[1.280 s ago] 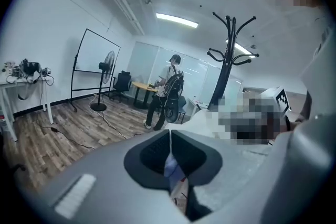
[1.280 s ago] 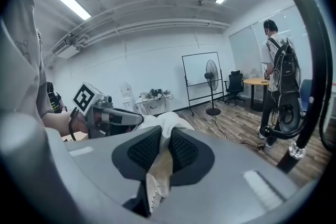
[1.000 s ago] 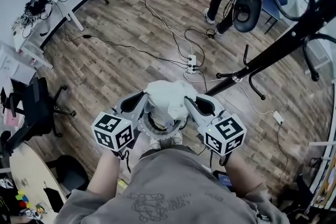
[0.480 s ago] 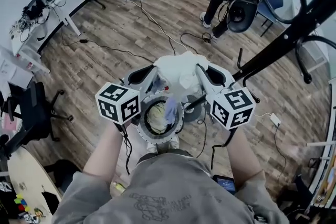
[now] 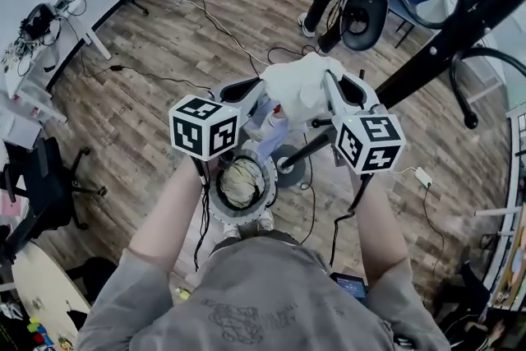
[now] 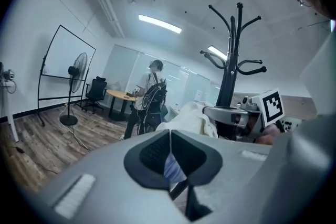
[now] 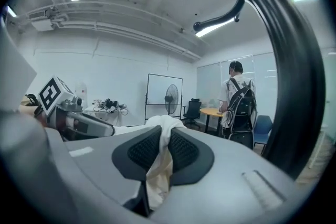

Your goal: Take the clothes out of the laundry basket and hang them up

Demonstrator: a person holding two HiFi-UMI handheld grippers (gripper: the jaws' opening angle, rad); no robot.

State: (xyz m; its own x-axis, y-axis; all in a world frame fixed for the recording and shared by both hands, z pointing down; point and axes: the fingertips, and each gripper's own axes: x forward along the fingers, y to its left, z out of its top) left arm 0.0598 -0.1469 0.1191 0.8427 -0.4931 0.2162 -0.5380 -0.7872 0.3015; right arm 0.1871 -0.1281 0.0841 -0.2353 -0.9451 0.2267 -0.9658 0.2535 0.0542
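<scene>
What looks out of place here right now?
Nothing spilled or damaged. The white garment is bunched rather than spread, a bluish cloth dangles beneath it, and loose cables trail across the floor.

A crumpled white cloth garment [image 5: 300,86] sits at twelve o'clock; a round grey laundry basket [image 5: 246,218] holds cream fabric [image 5: 238,181]. Black-and-white square markers pattern the grey left gripper [image 6: 169,152] and grey right gripper [image 7: 164,148]. The brown wood-plank floor [image 5: 164,53] spreads behind, with a black coat stand [image 5: 460,20] at two o'clock.

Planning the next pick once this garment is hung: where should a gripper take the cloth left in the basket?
Pinch the cloth at its raised, crumpled top, coming straight down from above: the basket walls it in all round and is open only at the top.
</scene>
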